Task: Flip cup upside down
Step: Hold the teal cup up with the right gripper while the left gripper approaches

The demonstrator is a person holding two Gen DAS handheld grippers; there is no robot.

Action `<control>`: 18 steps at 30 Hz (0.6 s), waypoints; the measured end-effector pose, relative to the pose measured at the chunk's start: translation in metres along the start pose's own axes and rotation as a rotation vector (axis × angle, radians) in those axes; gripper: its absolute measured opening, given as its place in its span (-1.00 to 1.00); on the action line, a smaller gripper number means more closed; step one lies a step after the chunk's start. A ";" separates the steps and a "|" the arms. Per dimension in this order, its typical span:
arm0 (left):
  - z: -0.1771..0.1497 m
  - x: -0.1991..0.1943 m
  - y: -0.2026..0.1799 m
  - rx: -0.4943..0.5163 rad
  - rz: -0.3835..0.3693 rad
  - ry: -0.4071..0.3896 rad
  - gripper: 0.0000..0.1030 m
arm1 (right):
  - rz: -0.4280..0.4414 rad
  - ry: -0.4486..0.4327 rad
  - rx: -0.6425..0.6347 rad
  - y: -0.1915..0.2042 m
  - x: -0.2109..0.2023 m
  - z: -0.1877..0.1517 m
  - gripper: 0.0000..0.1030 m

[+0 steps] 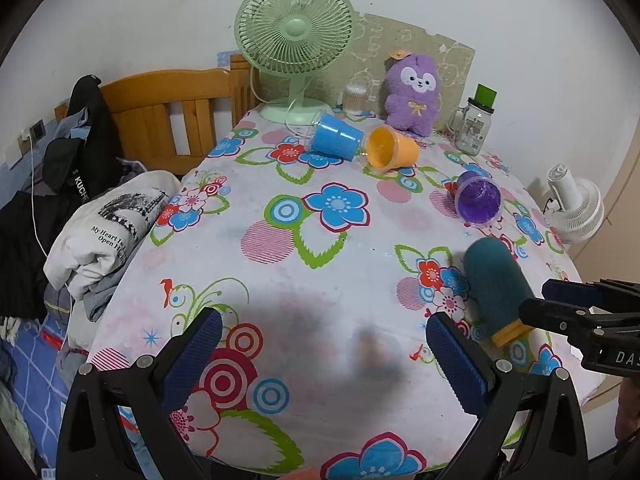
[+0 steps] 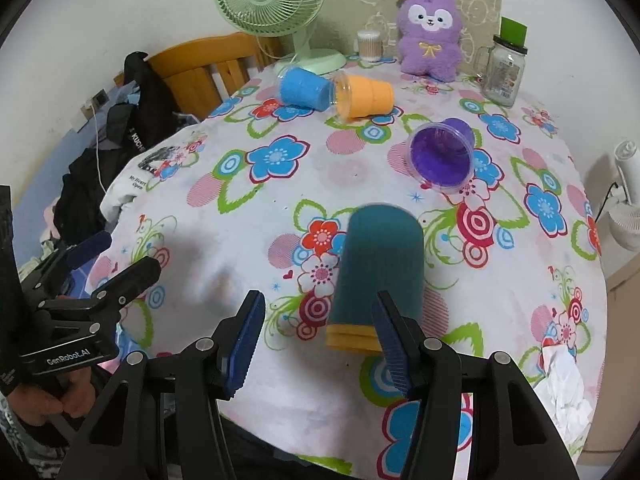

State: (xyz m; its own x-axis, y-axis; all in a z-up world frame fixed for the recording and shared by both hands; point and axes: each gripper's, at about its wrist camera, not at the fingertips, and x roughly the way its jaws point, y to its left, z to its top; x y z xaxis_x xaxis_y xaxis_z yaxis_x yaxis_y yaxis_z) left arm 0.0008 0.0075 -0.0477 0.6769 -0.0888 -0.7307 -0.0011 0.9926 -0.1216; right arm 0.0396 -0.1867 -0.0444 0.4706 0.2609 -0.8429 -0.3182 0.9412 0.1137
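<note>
At the far left of the room, dark clothes (image 1: pixel 80 148) hang over a wooden bed frame (image 1: pixel 168 112), with a folded white printed shirt (image 1: pixel 108 232) just beside the surface's edge. The surface (image 1: pixel 304 280) wears a white cloth printed with blue, red and pink flowers, set against a pale wall.

The left hand-held gripper (image 1: pixel 324 364) hovers over bare cloth with its jaws spread wide, grasping nothing. Behind it, one green desk fan (image 1: pixel 294 40) stands at the back. Four cups lie on their sides: a blue cup (image 1: pixel 336 140) touching an orange cup (image 1: pixel 392 154) rim to rim, a purple cup (image 1: pixel 478 200) further right with its mouth toward the camera, and the teal cup (image 2: pixel 380 264), its orange rim (image 2: pixel 352 338) nearest the viewer.

The right hand-held gripper (image 2: pixel 318 344) is released; its right finger overlaps the teal cup's rim in the right wrist view, while the left finger stands apart from it. Whether that finger actually touches the cup is hard to tell.

Further right sit one cotton-swab jar (image 2: pixel 369 45), one purple plush toy (image 2: pixel 430 28), one glass mug jar (image 2: pixel 503 70) with a green-topped lid, and a white fan (image 1: pixel 576 208) beyond the surface's edge. Crumpled white paper (image 2: pixel 564 376) lies at the right margin, partly cut off.
</note>
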 end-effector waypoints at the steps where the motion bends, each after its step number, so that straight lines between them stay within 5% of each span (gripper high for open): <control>1: 0.000 0.001 0.001 -0.003 0.000 0.002 0.99 | 0.000 -0.002 0.001 0.000 0.000 0.001 0.14; 18: 0.004 0.007 -0.016 0.022 -0.005 0.015 0.99 | 0.001 -0.018 0.026 -0.016 -0.003 0.001 0.14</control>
State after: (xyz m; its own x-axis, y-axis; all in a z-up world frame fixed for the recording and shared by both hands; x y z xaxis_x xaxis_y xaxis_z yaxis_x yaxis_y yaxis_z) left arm 0.0088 -0.0088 -0.0481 0.6656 -0.0947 -0.7403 0.0186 0.9937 -0.1104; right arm 0.0440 -0.2025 -0.0429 0.4852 0.2655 -0.8331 -0.2974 0.9461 0.1282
